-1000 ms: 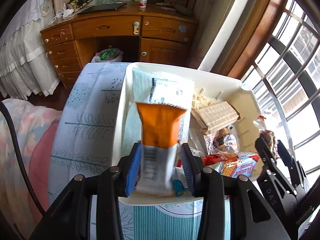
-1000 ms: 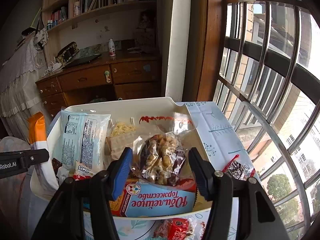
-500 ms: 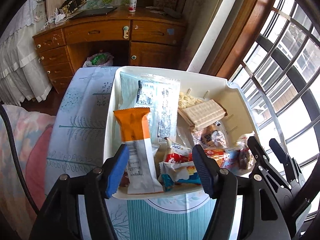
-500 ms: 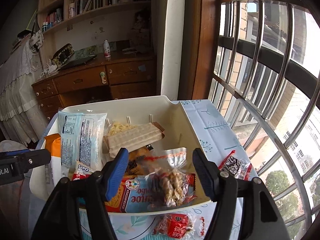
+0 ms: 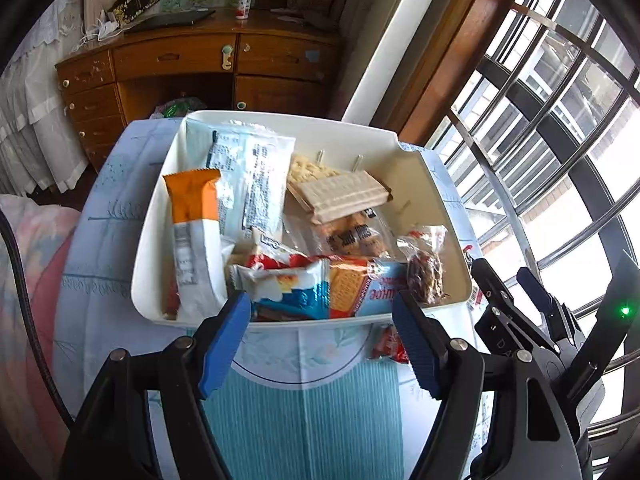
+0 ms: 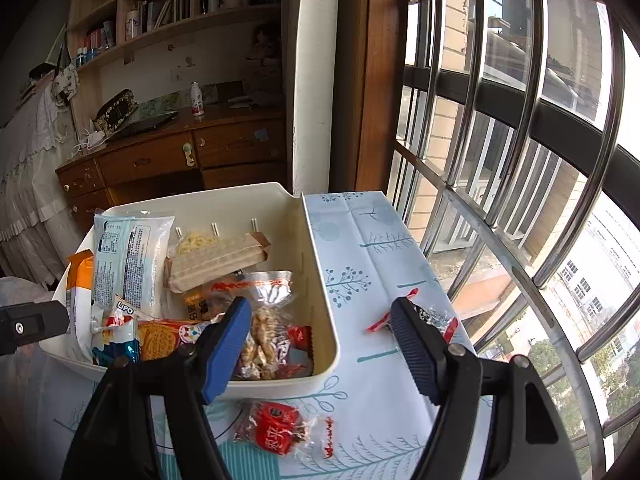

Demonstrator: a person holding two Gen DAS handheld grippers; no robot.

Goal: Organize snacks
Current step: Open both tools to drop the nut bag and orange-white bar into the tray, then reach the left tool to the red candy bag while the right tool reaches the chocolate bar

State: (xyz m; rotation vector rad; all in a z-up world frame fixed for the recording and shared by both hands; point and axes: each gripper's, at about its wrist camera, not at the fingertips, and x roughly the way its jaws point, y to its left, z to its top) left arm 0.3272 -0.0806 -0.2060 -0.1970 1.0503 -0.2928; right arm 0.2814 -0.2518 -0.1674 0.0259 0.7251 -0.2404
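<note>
L wrist view: left gripper [image 5: 322,322] over near rim of white bin [image 5: 152,240], jaws spread, just been opening, nothing btwn pads. Orange-white bar [image 5: 194,236] lies in bin at L wall, free of the pads. Wafer pack [image 5: 340,196], biscuit pack [image 5: 360,288] also inside.

R wrist view: right gripper [image 6: 320,326] released, jaws just been opening, nothing held. Clear nut bag [image 6: 260,332] rests in bin's [image 6: 316,280] near R corner. Red candy pack [image 6: 276,426] on tablecloth [image 6: 360,240] in front of bin; another red-edged wrapper [image 6: 436,320] beside R pad.
</note>
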